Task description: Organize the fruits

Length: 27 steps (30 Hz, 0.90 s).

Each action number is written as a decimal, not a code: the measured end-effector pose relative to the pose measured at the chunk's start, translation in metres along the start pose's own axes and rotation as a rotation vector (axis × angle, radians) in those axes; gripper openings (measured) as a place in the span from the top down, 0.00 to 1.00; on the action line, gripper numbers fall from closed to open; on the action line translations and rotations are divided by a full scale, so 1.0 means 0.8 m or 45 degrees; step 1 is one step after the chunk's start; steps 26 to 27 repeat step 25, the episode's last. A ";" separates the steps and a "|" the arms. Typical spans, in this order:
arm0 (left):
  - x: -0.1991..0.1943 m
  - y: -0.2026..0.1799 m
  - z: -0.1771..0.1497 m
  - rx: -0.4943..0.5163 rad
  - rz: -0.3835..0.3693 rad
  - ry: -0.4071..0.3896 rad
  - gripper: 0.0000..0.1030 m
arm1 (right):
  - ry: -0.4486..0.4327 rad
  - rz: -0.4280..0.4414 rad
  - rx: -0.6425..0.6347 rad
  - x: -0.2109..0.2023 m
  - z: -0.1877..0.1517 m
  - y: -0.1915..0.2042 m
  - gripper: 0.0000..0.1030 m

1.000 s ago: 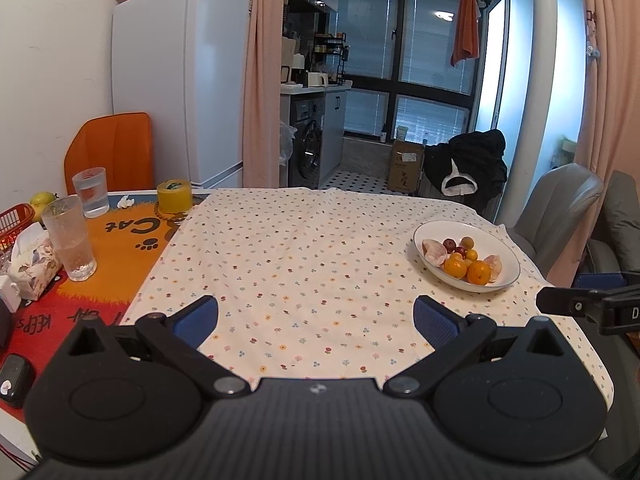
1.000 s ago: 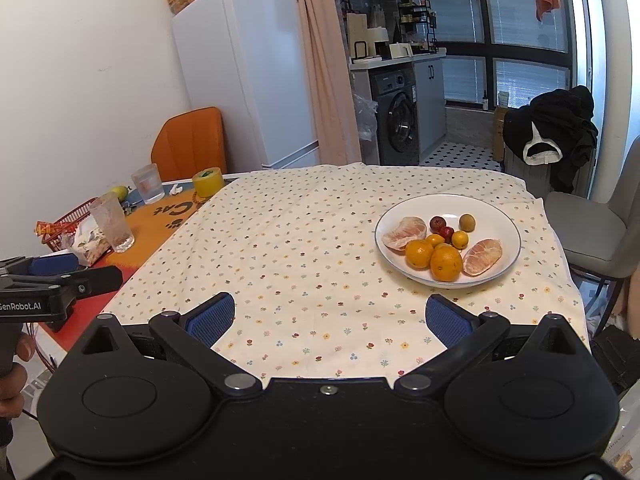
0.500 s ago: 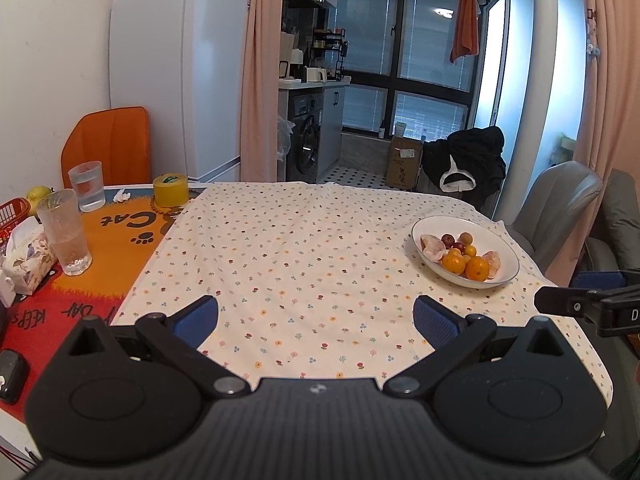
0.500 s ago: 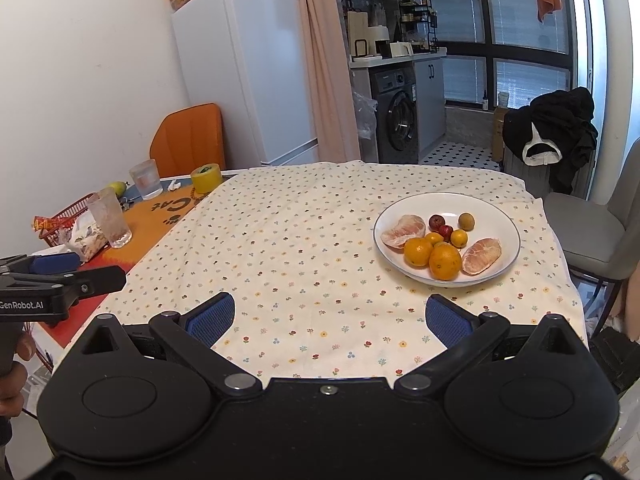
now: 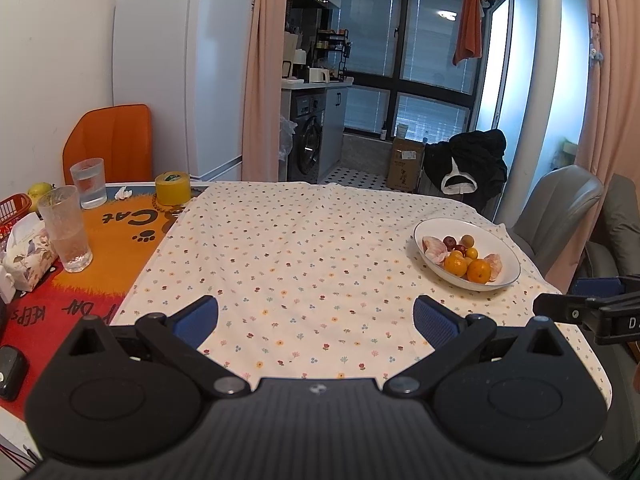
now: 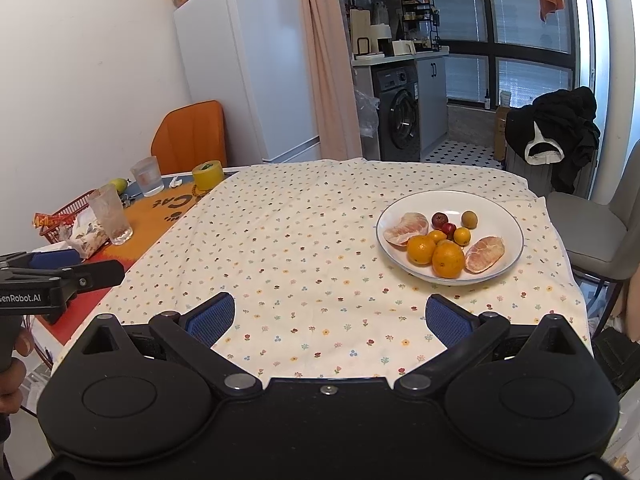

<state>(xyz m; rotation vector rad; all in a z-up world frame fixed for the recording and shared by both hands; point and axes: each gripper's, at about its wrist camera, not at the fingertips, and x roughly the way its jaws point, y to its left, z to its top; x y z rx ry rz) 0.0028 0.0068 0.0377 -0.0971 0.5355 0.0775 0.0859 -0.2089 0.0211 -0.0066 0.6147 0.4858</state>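
A white bowl (image 6: pixel 510 218) (image 5: pixel 507 252) on the flowered tablecloth (image 6: pixel 304 240) holds two oranges (image 6: pixel 448 260), peeled citrus pieces (image 6: pixel 485 254), and small red and yellow fruits (image 6: pixel 462 235). It stands at the table's right side. My right gripper (image 6: pixel 328 316) hangs open above the near edge, short of the bowl, with nothing between its blue pads. Over the near edge further left, my left gripper (image 5: pixel 316 314) is open and empty too. In the left wrist view the right gripper pokes in at the right margin.
On the orange mat (image 5: pixel 100 248) at the left stand two glasses (image 5: pixel 68 228), a yellow tape roll (image 5: pixel 172 188), a tissue pack (image 5: pixel 28 256) and a red basket (image 5: pixel 12 208). A green fruit (image 5: pixel 40 189) lies behind them. A grey chair (image 5: pixel 560 208) stands beyond the bowl.
Both grippers have drifted slightly back and up from the table, so the views shift a little. The fruit and the bowl have not moved.
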 end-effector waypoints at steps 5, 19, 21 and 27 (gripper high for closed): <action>-0.001 0.004 0.001 -0.002 0.003 -0.004 0.00 | -0.007 -0.003 -0.001 -0.001 0.000 0.000 0.00; -0.006 0.014 0.001 -0.025 -0.016 -0.018 0.00 | -0.003 -0.007 0.001 0.000 0.000 -0.001 0.00; -0.006 0.011 0.002 -0.015 -0.028 -0.019 0.00 | -0.002 -0.007 0.003 0.000 0.000 -0.001 0.00; -0.004 0.008 0.002 -0.016 -0.039 -0.010 0.00 | 0.001 -0.009 0.006 0.002 0.000 -0.002 0.00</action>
